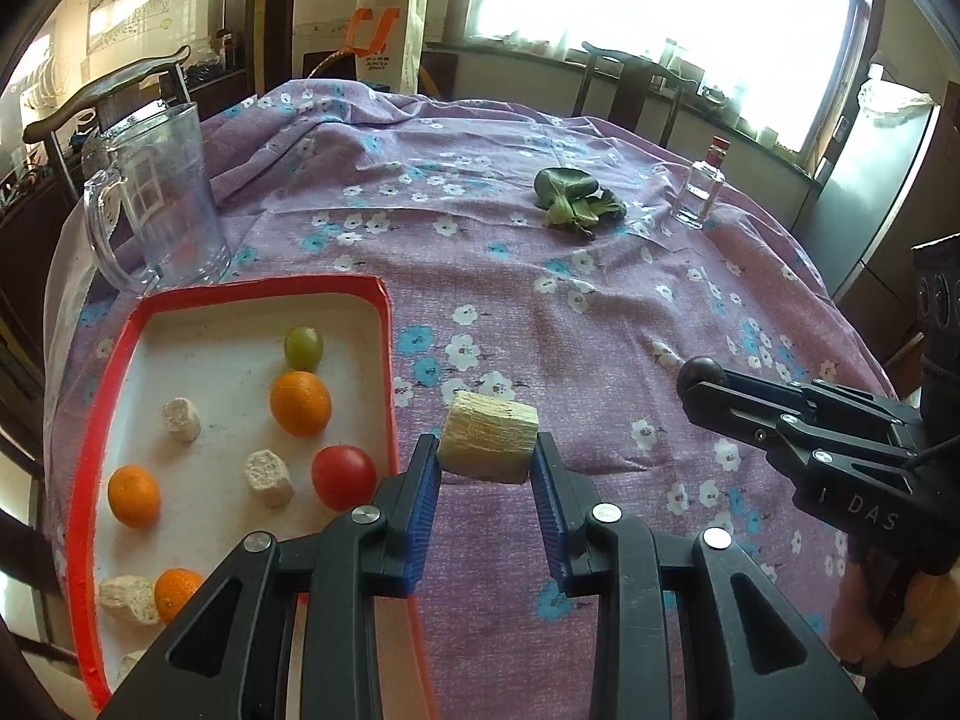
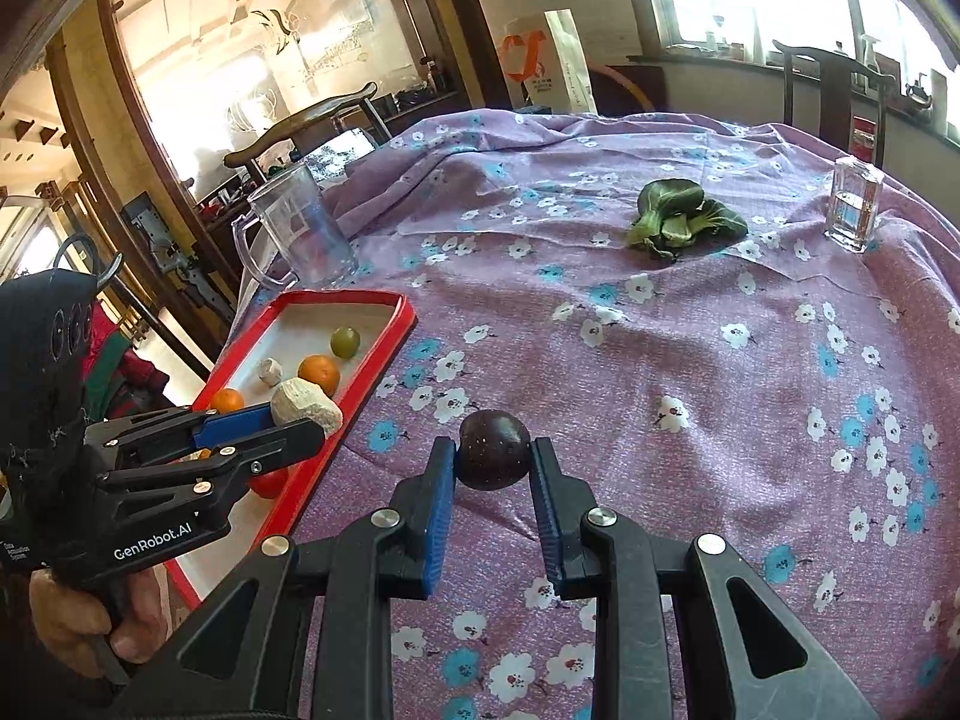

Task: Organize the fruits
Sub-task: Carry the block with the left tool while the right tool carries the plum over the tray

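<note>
Left gripper [image 1: 487, 450]: blue ribbed pads clamped on a pale, fibrous chunk [image 1: 487, 444] with cut flat faces and a striated grain, held above the purple floral tablecloth [image 1: 600, 312], just at 3 o'clock of the red-rimmed tray [image 1: 384, 324].

Right gripper [image 2: 493, 456]: jaws nearly closed, pinching a dark plum [image 2: 494, 450], round, matte and finely speckled, over the crumpled cloth.

In the tray's white, scuffed bed: smooth green grape [image 1: 303, 348] at 12 o'clock, dimpled oranges [image 1: 300, 403], glossy red tomato [image 1: 344, 477] at 4 o'clock, rough porous off-white lumps [image 1: 268, 477].

Clear plastic pitcher [image 1: 162, 204] at 11 o'clock of the tray. Wilted leafy greens [image 1: 573, 198] and square glass bottle [image 1: 699, 192] far out at 1 o'clock.
</note>
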The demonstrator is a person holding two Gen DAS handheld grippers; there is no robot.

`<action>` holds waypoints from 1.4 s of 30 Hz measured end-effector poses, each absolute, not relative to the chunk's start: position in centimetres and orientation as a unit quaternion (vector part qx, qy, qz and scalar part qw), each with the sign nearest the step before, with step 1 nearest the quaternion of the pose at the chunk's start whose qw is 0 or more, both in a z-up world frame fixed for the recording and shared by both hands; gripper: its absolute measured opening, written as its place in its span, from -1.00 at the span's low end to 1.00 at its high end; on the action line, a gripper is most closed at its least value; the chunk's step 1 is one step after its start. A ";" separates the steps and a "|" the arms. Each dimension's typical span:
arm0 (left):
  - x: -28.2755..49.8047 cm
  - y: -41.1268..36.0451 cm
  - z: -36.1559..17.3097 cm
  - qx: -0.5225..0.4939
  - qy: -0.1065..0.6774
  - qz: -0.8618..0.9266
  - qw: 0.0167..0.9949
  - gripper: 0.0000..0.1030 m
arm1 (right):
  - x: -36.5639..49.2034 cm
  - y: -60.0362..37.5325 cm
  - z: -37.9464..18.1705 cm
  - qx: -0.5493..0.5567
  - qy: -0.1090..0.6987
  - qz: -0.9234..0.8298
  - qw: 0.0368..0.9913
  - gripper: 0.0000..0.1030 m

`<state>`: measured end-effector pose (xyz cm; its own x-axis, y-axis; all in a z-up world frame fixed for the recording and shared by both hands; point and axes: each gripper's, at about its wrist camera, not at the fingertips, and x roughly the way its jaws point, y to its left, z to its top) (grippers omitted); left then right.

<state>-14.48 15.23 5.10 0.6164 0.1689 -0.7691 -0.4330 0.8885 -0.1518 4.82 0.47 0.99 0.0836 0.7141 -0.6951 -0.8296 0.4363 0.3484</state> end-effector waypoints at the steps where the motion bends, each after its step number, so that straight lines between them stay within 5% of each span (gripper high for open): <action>1: -14.7 15.5 5.2 -0.165 0.402 0.172 0.884 -0.43 | 4.6 0.7 1.0 -0.070 0.425 0.528 0.732 -0.51; 42: -17.7 29.6 4.8 -0.213 0.389 0.262 0.857 -0.43 | 0.7 18.2 2.1 -0.131 0.421 0.585 0.681 -0.51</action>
